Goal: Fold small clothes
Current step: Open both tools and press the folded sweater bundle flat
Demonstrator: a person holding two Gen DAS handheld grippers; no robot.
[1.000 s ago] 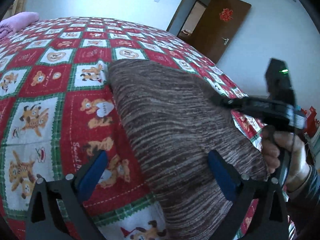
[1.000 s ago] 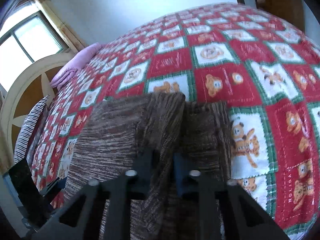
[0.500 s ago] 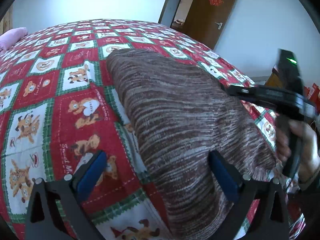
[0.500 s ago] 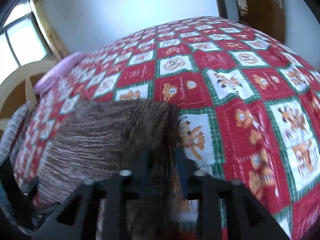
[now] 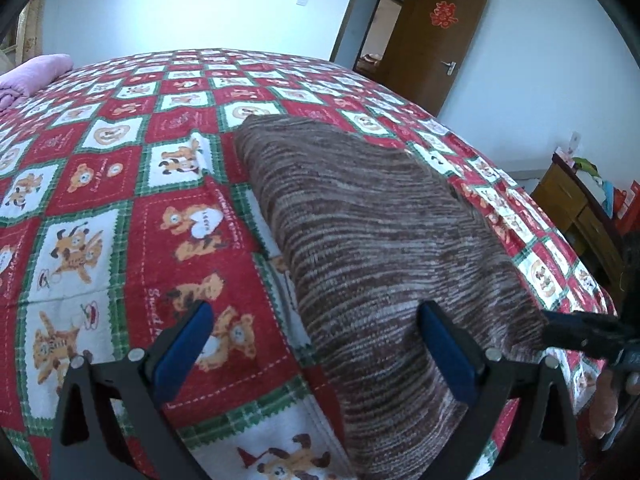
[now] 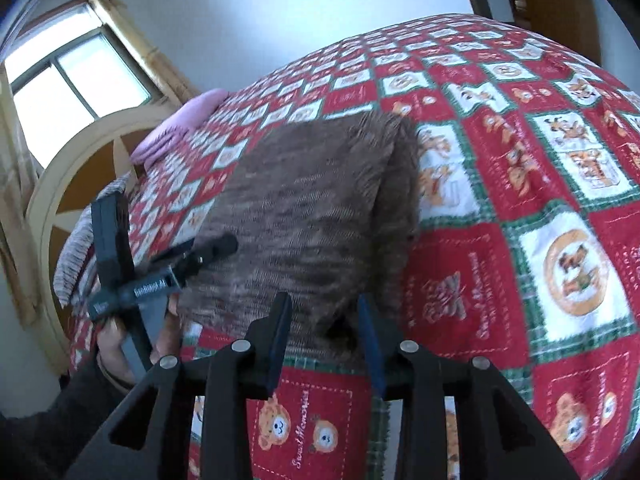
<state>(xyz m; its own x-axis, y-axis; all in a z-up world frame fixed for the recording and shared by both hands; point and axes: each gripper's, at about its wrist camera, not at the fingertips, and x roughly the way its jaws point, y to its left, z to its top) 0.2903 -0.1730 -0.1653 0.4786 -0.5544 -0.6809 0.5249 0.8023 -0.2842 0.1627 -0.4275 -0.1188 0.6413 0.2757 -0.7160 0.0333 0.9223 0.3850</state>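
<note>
A brown striped knit garment (image 5: 376, 232) lies folded lengthwise in a long strip on the red, white and green bear-print bedspread (image 5: 100, 208). My left gripper (image 5: 316, 348) is open wide and empty, its jaws straddling the garment's near left edge. In the right wrist view the garment (image 6: 312, 208) lies ahead with one side folded over. My right gripper (image 6: 324, 332) is open, with the garment's near corner between its blue pads, which are apart from the cloth. The left gripper (image 6: 216, 252) shows at the garment's left edge.
A pink folded blanket (image 5: 32, 76) lies at the bed's far left corner. A brown door (image 5: 436, 36) stands open behind the bed. A wooden cabinet (image 5: 580, 212) stands to the right of the bed. A headboard (image 6: 68, 184) and window (image 6: 76, 80) are on the left.
My right gripper has opened and let go of the garment after carrying its side over. The garment now lies flatter and narrower. My left gripper stayed open and shifted slightly.
</note>
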